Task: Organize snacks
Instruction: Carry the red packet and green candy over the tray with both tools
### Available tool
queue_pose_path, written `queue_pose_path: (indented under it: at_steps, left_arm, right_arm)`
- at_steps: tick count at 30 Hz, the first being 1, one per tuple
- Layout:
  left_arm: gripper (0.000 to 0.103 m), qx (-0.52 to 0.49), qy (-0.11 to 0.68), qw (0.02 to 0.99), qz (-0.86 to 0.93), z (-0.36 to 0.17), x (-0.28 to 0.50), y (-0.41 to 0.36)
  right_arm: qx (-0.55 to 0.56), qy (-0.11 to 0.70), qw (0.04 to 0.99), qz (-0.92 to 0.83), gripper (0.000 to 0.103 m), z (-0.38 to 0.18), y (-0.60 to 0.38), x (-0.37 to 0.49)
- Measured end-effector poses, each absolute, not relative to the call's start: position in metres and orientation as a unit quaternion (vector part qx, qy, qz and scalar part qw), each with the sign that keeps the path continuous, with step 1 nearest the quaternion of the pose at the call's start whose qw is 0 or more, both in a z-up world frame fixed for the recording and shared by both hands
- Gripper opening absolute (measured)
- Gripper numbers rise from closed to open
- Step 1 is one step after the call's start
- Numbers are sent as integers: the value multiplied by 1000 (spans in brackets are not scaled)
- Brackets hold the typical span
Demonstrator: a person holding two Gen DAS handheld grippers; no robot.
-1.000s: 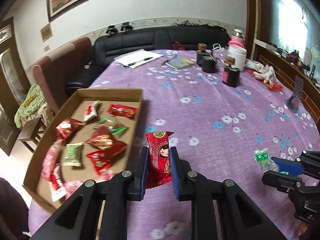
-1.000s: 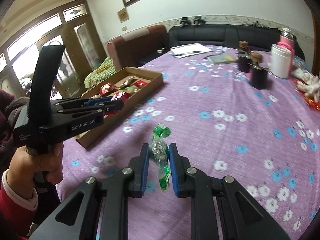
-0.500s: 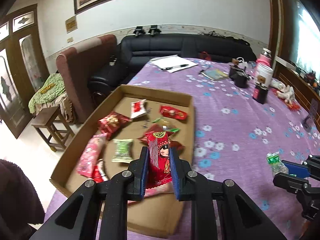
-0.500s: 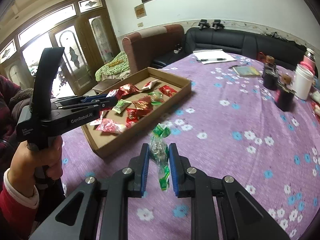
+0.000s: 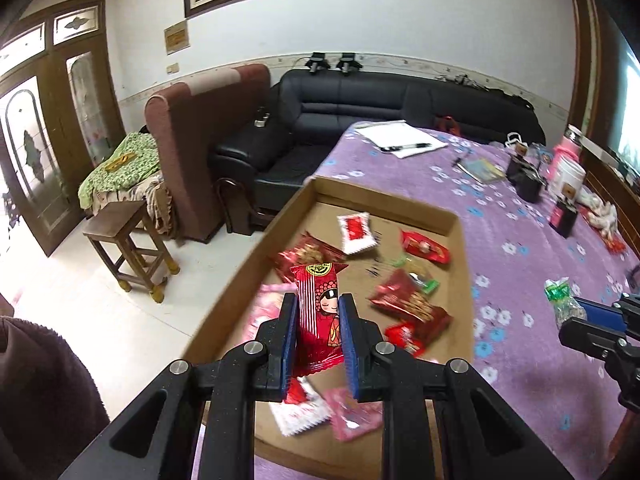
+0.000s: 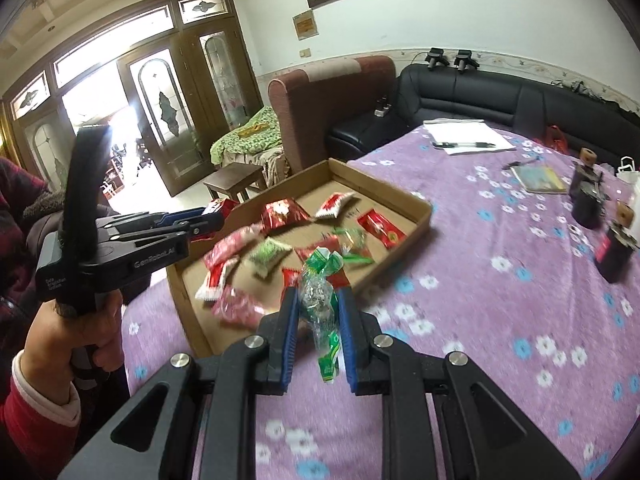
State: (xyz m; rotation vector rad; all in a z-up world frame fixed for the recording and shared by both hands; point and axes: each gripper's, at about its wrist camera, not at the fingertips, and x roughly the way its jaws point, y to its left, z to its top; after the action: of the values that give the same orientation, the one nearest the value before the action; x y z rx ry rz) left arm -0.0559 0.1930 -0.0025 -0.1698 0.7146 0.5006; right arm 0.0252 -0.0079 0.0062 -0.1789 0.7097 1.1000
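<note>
My left gripper (image 5: 318,334) is shut on a red snack packet (image 5: 320,312) with a cartoon girl on it, held above the near left part of a shallow cardboard tray (image 5: 384,200). Several red, pink, white and green snack packets lie in the tray. My right gripper (image 6: 318,330) is shut on a clear-and-green wrapped candy (image 6: 320,300), hovering over the tray's near right edge (image 6: 384,264). From the right wrist view the left gripper (image 6: 208,216) shows over the tray's left side with the red packet (image 6: 222,206) in its pads. The right gripper (image 5: 596,316) with its green candy (image 5: 562,300) appears at the left wrist view's right edge.
The tray sits on a table with a purple flowered cloth (image 6: 500,300). Dark jars (image 6: 586,196), a white cup (image 5: 568,176), a booklet (image 6: 540,178) and papers with a pen (image 6: 466,140) stand at the far side. A wooden stool (image 5: 128,240), armchair and black sofa lie beyond the table's left edge.
Both grippers have swung left with their snacks. The left one went from the cloth beside the tray to above the tray's near left; the right one reached the tray's near edge.
</note>
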Motion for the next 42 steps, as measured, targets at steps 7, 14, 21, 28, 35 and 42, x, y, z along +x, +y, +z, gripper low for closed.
queue_pose_path:
  at_steps: [7,14,21,28,35,42]
  left_arm:
    - [21,-87,351,899,245,0,-45,221]
    - [21,-79,360,899,236,4,-16,234]
    - [22,-66,378,896,225,1,23,242]
    - [22,-52,400,889,219,-9,60,250]
    - [22,-49,421,879,220,-23,85,262]
    - [22,-44,432,874,220,-31,100,267]
  right_arm:
    - [-70,342,780,519,19,1,33,52]
    - [-67,361,772,518,19,-11,71,82]
    - [-63,373,772,511,19,-16,98,110]
    - [-61,380,773,505,19,-20,111,129]
    - [-55,388,774,498,19,-28,119,147]
    - [-56,392,772,498,19,-32,128,157]
